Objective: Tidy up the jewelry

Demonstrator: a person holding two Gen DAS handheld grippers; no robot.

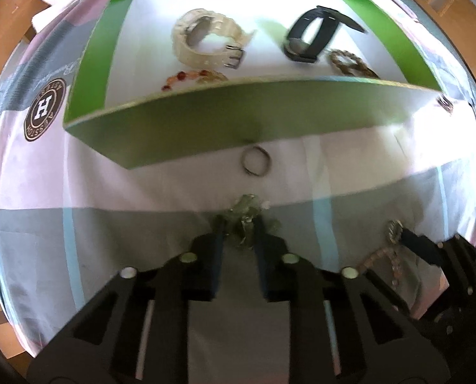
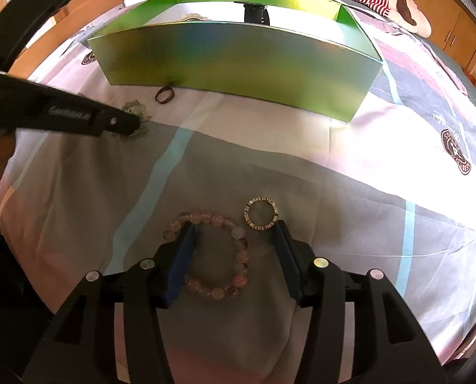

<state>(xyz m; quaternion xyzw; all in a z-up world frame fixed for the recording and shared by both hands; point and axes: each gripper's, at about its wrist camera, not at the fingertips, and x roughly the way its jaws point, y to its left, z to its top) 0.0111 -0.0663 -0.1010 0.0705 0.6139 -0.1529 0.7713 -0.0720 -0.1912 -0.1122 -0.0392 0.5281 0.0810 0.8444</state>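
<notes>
Left gripper [image 1: 238, 224] pinches a blurred greenish trinket [image 1: 245, 206] on the bedspread [image 1: 77, 192], near the green box [image 1: 205, 121] front wall. Right gripper [image 2: 234, 236] stands spread over the pink bead bracelet [image 2: 212, 252]; I see open cloth around it.

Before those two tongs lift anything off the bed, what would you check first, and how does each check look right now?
1. Left tongs closed on the pale green piece: ok, the fingers pinch it.
2. Green piece free of the small ring beside it: ok, they lie apart.
3. Right tongs set around the pink bead bracelet: not ok, open, one finger lies over the beads, not outside them.
4. Gold ring clear of the right tongs: not ok, it lies against one fingertip.
5. Room in the green box: ok, white floor shows between the watches.
6. Firmness of the left grip: cannot tell.
</notes>
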